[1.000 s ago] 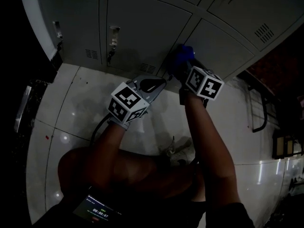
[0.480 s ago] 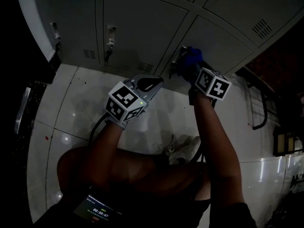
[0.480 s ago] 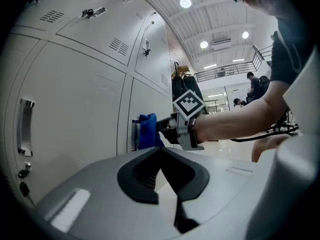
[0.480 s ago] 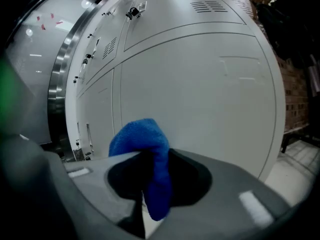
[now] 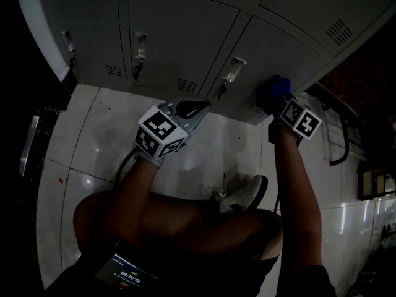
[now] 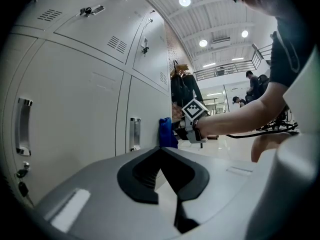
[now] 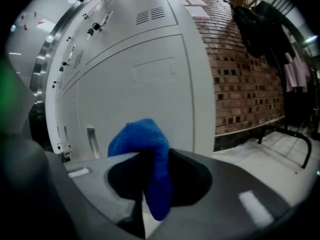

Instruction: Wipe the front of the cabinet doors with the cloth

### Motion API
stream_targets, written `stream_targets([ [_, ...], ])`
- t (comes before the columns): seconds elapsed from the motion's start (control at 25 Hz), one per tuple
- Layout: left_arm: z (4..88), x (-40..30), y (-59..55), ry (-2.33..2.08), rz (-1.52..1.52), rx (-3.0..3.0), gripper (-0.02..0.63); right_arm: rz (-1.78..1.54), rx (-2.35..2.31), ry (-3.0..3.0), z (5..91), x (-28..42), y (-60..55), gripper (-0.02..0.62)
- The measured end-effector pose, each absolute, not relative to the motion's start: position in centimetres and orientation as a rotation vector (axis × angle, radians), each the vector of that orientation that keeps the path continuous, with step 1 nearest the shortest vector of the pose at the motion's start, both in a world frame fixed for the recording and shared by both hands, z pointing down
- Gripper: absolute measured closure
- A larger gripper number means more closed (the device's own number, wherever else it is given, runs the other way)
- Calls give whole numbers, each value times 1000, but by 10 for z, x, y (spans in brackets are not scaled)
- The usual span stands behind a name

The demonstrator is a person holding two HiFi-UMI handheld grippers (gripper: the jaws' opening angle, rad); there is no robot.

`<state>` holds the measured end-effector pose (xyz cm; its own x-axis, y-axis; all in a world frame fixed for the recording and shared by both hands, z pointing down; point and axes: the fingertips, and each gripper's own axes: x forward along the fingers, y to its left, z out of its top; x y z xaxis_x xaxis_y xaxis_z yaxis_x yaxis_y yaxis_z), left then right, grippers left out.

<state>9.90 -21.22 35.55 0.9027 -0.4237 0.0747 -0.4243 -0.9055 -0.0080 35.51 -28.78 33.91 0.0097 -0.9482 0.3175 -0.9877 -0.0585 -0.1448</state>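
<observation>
Left gripper (image 6: pixel 161 153) jaws together, right gripper (image 7: pixel 151 160) jaws clamped

locker area: grey metal lockers (image 5: pixel 179 36), brick wall (image 7: pixel 240 84), hung coats (image 7: pixel 255 24), glossy tiled floor (image 5: pixel 99 141)

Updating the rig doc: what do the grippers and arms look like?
The left gripper and right gripper have light grey plastic bodies with a black-lined claw. Each carries a white cube with black square markers. A black cable trails from the left. Forearms bare; dark short sleeve.

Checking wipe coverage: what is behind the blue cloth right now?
A grey cabinet door; the blue cloth, clamped in the right gripper, lies against it. The patch it covers cannot be seen.
</observation>
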Motion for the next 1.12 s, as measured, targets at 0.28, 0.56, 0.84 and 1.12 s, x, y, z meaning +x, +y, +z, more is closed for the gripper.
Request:
stream_targets([
  [0.28, 358, 100, -212, -679, 132, 3055, 605, 454, 2239, -1941, 340, 422, -271, 518],
  [0.56, 359, 100, -213, -681, 135, 3054, 606, 440, 2255, -1962, 341, 415, -256, 518],
  [0.84, 358, 100, -213, -688, 131, 3051, 604, 289, 2028, -2126, 358, 313, -272, 518],
  [1.12, 354, 97, -215, -698, 101, 3043, 606, 316, 1849, -2243, 392, 231, -306, 518],
])
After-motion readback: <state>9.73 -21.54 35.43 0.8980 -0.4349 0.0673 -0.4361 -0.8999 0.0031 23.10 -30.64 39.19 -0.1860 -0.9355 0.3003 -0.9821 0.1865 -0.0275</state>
